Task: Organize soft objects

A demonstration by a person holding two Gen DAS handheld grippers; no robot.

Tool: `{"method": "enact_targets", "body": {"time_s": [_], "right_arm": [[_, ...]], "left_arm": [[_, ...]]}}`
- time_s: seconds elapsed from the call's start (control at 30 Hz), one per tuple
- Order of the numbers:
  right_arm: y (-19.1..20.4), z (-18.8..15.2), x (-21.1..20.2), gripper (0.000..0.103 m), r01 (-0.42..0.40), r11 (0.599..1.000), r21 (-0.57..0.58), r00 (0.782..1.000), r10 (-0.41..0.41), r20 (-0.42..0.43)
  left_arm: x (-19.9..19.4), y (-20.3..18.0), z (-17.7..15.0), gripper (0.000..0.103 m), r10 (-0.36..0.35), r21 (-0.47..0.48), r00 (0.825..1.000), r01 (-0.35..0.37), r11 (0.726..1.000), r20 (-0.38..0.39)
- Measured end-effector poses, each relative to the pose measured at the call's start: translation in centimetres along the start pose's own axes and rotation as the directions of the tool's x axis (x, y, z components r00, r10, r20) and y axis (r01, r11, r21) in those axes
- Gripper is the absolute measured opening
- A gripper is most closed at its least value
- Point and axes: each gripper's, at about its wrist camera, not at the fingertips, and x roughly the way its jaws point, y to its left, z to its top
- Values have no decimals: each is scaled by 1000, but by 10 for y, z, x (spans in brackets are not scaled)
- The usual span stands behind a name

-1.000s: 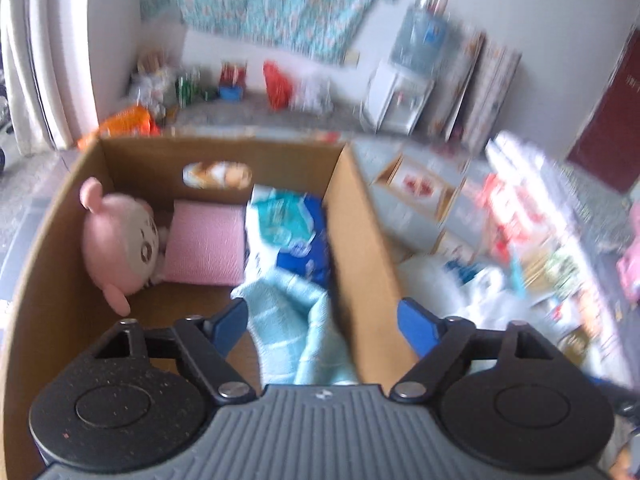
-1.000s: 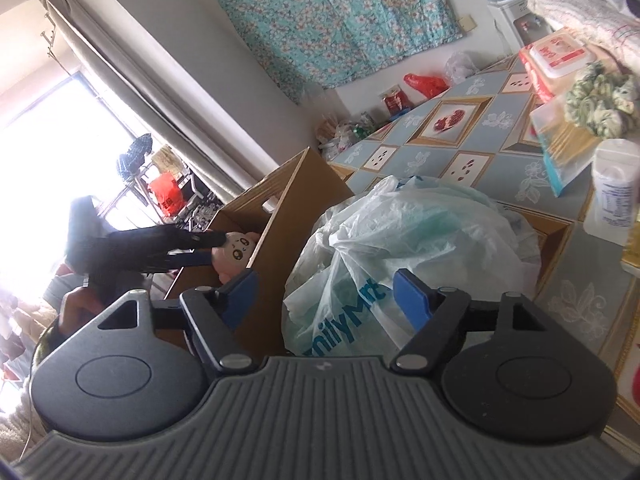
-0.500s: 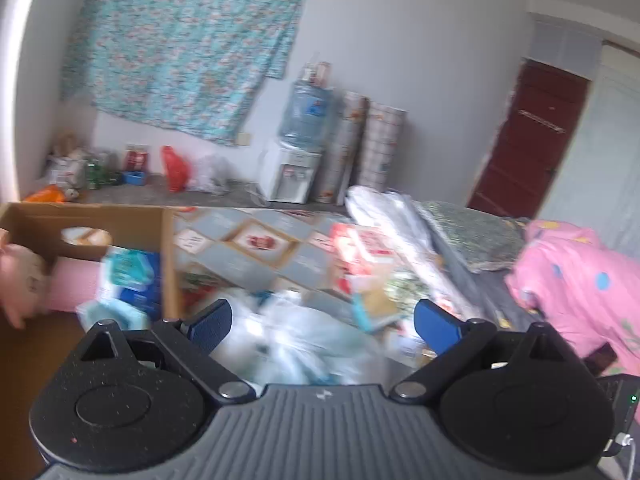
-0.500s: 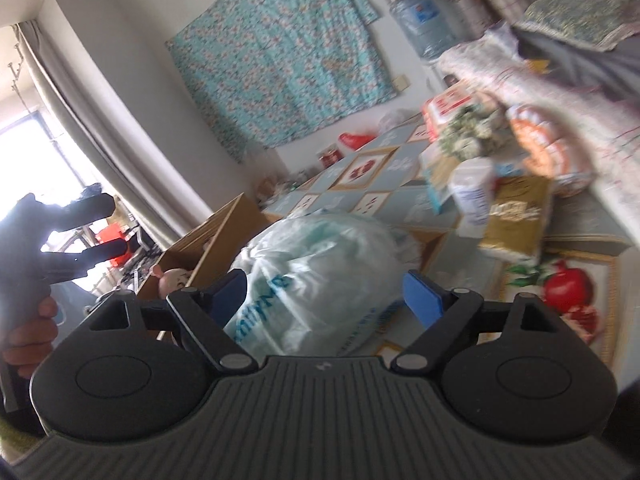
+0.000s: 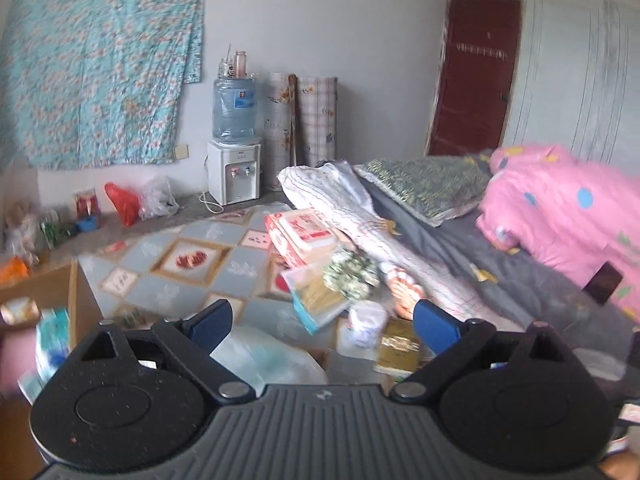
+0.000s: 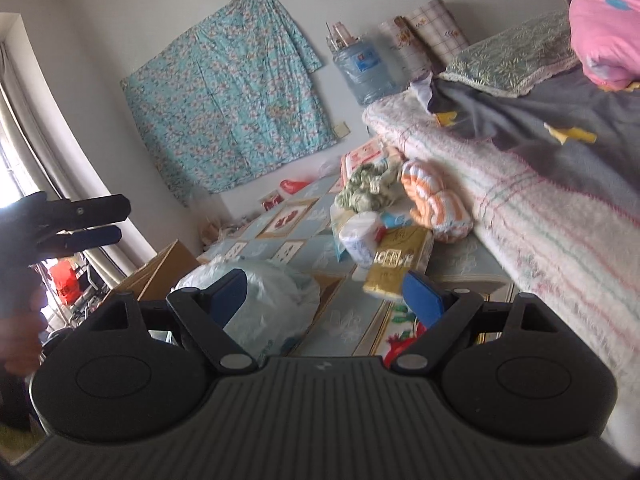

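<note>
Both hand-held grippers off the box, empty, facing the floor pile.

We swung the left hand-held gripper away from the box, where it hung over the towel a second ago; its jaws have just been opening, now wide, nothing between. The right hand-held gripper also just widened, empty, turned from the bag toward the far pile. Green scrunchy bundle and orange-striped cloth lie beside the bed, not yet boxed. We'd judge one drop done, next pick starting.

A plastic bag and cardboard box crowd the left; patterned mat lies bare ahead.
</note>
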Motion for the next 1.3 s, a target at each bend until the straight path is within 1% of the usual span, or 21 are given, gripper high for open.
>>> {"method": "enact_targets", "body": {"time_s": [0.07,0.13,0.23,0.3,0.33,0.4,0.47,0.5,0.57,0.63,0.73,0.77,0.83,0.9,0.97,1.03,1.07,1.13,1.23,1.3], "right_arm": [[4,13,6,85,9,1000,-17,1000,-8,14],[12,30,16,85,27,997,-69,999,-25,32],[31,60,42,84,64,983,-170,998,-58,38],[43,83,65,83,75,974,-215,997,-70,32],[46,95,78,82,80,970,-231,997,-77,21],[47,116,111,80,92,961,-260,995,-101,-19],[38,132,148,72,113,955,-274,987,-140,-82],[31,138,166,68,115,955,-272,981,-152,-118],[12,144,202,52,113,961,-251,965,-166,-200],[-8,146,233,46,106,976,-190,952,-155,-264],[-30,143,265,42,94,987,-128,938,-131,-322],[-32,140,273,38,83,990,-116,930,-119,-348],[-30,130,280,37,41,991,-124,919,-86,-384],[-17,121,277,37,-13,983,-182,911,-64,-407],[-8,113,271,37,-68,977,-201,898,-27,-439],[1,108,264,37,-104,966,-239,889,-17,-457],[5,106,260,38,-128,960,-250,881,-5,-473],[8,106,255,39,-171,952,-253,866,23,-500],[7,112,250,40,-273,935,-228,837,115,-535],[4,118,248,45,-354,916,-189,800,192,-569]], "left_arm": [[18,7,19,98,37,-2,998,-37,999,-41],[39,17,35,96,56,-35,994,-60,998,-95],[78,33,53,89,36,-111,982,-57,992,-183],[107,43,61,84,21,-164,971,-62,985,-239],[120,49,63,79,14,-194,965,-67,979,-263],[154,61,65,71,-9,-262,946,-81,962,-325],[185,73,63,61,-43,-329,923,-92,940,-382],[199,79,61,58,-52,-355,912,-105,929,-406],[224,89,58,52,-63,-397,893,-134,908,-446],[241,100,54,46,-78,-431,884,-147,890,-462],[258,111,50,45,-96,-462,874,-156,873,-476],[261,113,49,45,-99,-466,873,-157,871,-478],[268,117,48,45,-104,-468,868,-158,869,-485],[271,119,48,45,-115,-468,871,-141,872,-477],[273,118,49,45,-120,-461,875,-127,878,-469],[276,115,49,46,-122,-450,874,-118,885,-470],[278,113,48,50,-127,-446,872,-112,888,-473],[283,108,47,58,-141,-430,861,-97,898,-489],[290,102,42,64,-129,-406,844,-112,907,-521],[295,102,38,66,-132,-407,831,-121,906,-540]]}}
